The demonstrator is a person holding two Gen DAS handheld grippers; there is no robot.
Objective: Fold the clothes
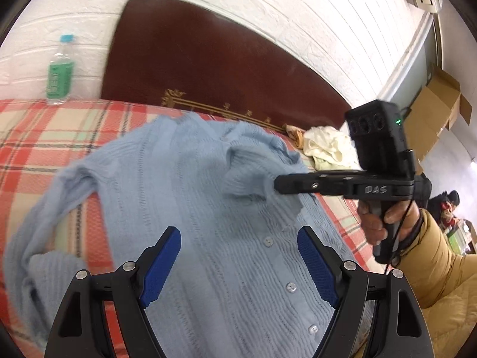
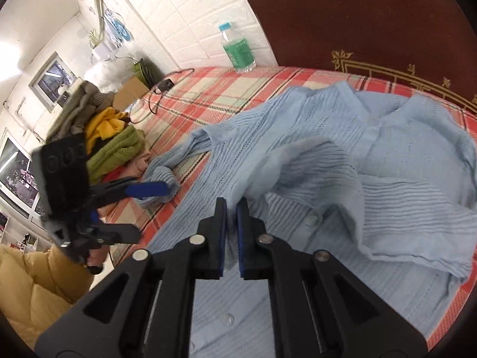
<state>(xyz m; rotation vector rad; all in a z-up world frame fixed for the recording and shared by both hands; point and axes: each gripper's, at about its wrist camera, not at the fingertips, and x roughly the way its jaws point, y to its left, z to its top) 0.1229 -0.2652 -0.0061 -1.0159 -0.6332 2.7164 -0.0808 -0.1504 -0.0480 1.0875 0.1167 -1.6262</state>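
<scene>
A light blue knit cardigan (image 1: 208, 208) with white buttons lies spread on the plaid bed; it also shows in the right wrist view (image 2: 342, 155). My left gripper (image 1: 238, 238) is open and empty, hovering over the button placket. My right gripper (image 2: 232, 205) is shut on the cardigan's right sleeve cuff and holds it lifted over the body; in the left wrist view its tip (image 1: 277, 183) pinches the cuff (image 1: 244, 176). The left sleeve (image 1: 44, 223) trails off to the left on the bed.
The red plaid bedspread (image 1: 38, 137) covers the bed. A dark brown headboard (image 1: 208, 59) stands behind. A water bottle (image 1: 59, 71) stands at the back left. A cream cloth (image 1: 325, 146) lies back right. A pile of clothes (image 2: 113, 143) sits at the left.
</scene>
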